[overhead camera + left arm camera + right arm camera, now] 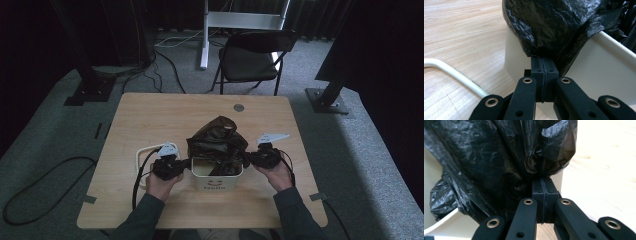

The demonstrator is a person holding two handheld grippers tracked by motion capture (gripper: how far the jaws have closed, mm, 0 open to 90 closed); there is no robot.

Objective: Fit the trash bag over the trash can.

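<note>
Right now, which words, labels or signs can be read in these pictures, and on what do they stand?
White bin, front wall: a small smiling-face sign above one short dark word, too blurred to read.
Black bag, table, grippers: no text to see.

Glossy crinkled plastic bag [554, 27], smooth matt bin [599, 72], wood-grain table [150, 120].
</note>
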